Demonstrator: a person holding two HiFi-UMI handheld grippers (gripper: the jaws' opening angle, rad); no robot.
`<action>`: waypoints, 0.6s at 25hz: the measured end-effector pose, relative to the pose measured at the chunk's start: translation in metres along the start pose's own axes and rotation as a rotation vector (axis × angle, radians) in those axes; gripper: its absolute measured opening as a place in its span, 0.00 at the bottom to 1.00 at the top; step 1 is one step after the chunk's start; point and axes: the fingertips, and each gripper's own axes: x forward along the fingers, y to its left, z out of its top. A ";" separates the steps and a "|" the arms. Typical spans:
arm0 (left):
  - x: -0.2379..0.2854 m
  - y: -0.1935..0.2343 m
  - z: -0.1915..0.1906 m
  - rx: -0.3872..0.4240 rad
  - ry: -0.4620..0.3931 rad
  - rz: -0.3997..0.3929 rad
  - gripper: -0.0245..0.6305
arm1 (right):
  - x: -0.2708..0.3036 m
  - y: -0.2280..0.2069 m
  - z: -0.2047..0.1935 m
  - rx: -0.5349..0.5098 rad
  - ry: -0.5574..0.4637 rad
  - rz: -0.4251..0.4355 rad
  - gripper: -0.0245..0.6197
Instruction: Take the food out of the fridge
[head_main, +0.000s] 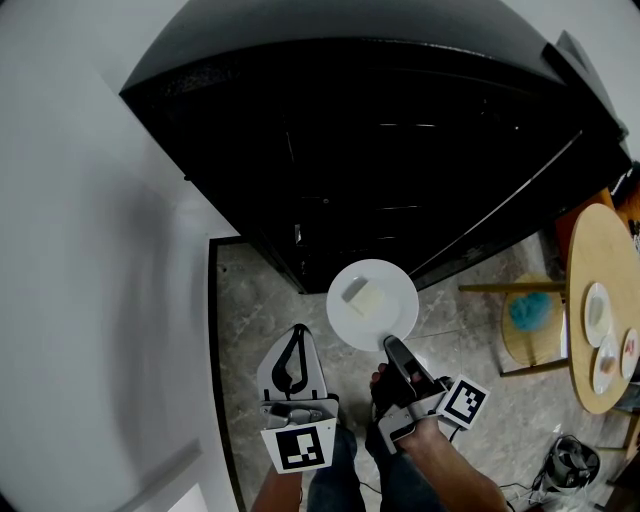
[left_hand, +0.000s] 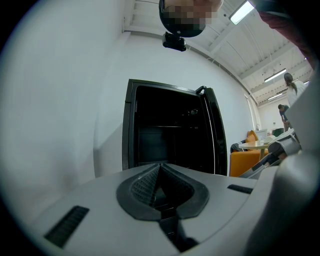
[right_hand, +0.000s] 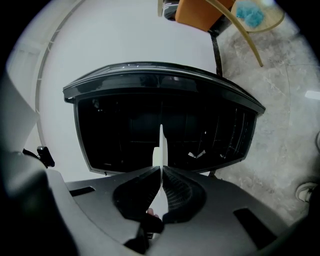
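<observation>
The right gripper (head_main: 392, 346) has its jaws pinched nearly together on the near rim of a white plate (head_main: 372, 305). In the right gripper view the plate (right_hand: 161, 145) shows edge-on as a thin white line running out from between the pads. The plate is level and sits out in front of the fridge (head_main: 380, 150), above the marble floor (head_main: 250, 300). On the plate lies the food (head_main: 362, 296), a pale rectangular block just left of centre. It may be butter or a slice of cake; the head view is too small to say which.

The left gripper (head_main: 298, 335) is just beside the right one. Its jaws are closed together with nothing between them, and it points at the fridge (left_hand: 170, 130).

The fridge stands open against the white wall (head_main: 80, 250). Its inside is dark, with only faint shelf lines showing, and its door (head_main: 520, 200) is swung out to the right.

Farther right is a round wooden table (head_main: 592, 250) with small dishes (head_main: 597, 312) on it. Near it, a stool (head_main: 528, 312) holds something teal.
</observation>
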 end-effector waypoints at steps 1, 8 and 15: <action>0.000 0.000 0.000 0.000 0.000 0.000 0.06 | -0.001 0.000 0.000 0.003 -0.002 0.000 0.09; 0.001 0.000 0.003 -0.001 -0.004 0.001 0.06 | -0.002 0.006 0.000 0.008 -0.007 0.012 0.09; 0.000 0.000 0.006 0.002 -0.009 0.002 0.06 | -0.003 0.014 -0.003 0.006 -0.002 0.022 0.09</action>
